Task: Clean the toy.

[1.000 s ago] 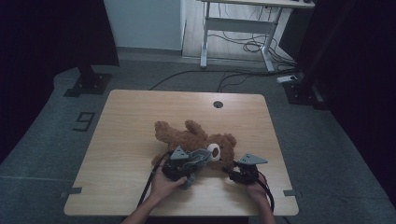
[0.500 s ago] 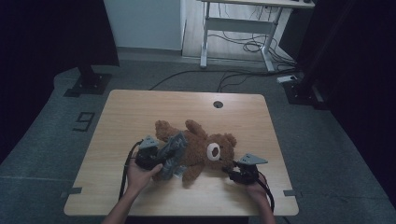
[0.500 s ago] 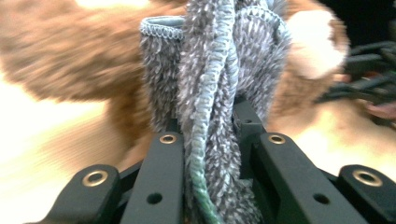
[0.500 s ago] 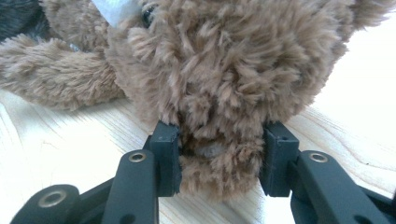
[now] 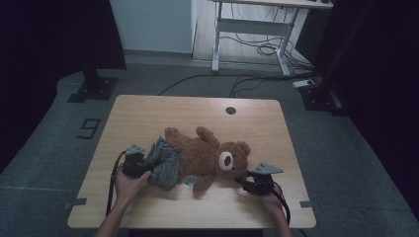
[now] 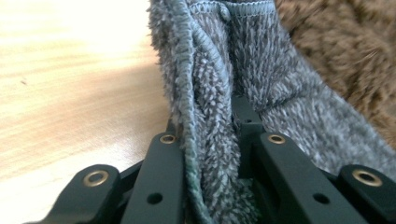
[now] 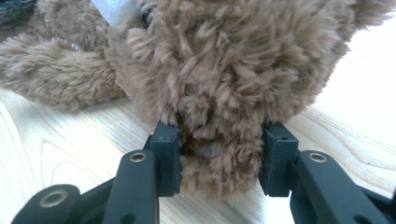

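Crowding teddy bear: grey garment, grippers.

The teddy bear lies on the table. Grey cloth covers its left end. Left gripper touches the cloth; right gripper meets the bear's head.

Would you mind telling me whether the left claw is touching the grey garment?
Touching: in the left gripper view the left claw pinches a fold of the grey garment between its jaws.
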`<state>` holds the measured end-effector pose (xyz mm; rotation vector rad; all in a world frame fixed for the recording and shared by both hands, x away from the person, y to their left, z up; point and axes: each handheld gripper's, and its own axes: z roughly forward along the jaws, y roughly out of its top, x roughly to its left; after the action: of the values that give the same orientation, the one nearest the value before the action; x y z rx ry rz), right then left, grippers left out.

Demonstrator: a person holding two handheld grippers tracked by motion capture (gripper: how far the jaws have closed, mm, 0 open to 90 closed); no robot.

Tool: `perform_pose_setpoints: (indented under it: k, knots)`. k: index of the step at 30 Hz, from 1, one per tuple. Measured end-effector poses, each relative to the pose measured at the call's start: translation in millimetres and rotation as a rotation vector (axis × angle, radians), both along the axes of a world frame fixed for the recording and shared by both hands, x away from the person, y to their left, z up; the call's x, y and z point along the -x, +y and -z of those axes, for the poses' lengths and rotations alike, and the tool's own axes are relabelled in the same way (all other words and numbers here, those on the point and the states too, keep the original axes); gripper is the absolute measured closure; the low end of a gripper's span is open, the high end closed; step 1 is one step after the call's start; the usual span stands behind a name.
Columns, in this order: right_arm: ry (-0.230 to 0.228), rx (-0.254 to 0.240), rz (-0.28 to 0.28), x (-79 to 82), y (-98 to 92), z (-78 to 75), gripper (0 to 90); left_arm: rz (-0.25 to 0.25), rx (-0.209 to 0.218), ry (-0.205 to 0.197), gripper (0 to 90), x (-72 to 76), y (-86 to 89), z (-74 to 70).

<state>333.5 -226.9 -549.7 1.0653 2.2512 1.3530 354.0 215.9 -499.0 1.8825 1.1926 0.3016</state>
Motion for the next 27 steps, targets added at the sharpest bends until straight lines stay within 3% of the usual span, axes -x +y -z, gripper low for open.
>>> perform_pose_setpoints:
  k: [3,6,9,12,19,23,27]
  knots:
    - [0.0,0.001,0.0,0.0,0.0,0.0,57.6,0.021,-0.013,-0.067,78.4,6.6,-10.2,-19.3]
    - [0.0,0.001,0.0,-0.1,0.0,0.0,57.6,0.065,0.01,-0.125,78.5,10.5,-27.7,-42.1]
    - [0.0,0.001,0.001,-0.1,0.0,0.0,57.6,0.109,0.021,-0.153,78.7,8.3,-48.9,-57.1]
    - [-0.001,0.001,0.002,0.0,0.1,0.0,57.6,0.165,0.015,-0.159,78.6,1.1,-78.6,-68.1]
    - [0.0,0.0,0.002,0.1,0.0,-0.1,57.6,0.266,-0.062,-0.162,78.6,-15.3,-152.3,-79.7]
    - [-0.004,0.002,0.003,0.1,0.2,0.0,57.6,0.291,-0.052,-0.144,78.6,-21.7,-177.1,-80.0]
    - [-0.002,-0.001,0.005,-0.1,0.1,0.0,57.6,0.314,-0.09,-0.107,78.6,-27.3,-195.3,-68.9]
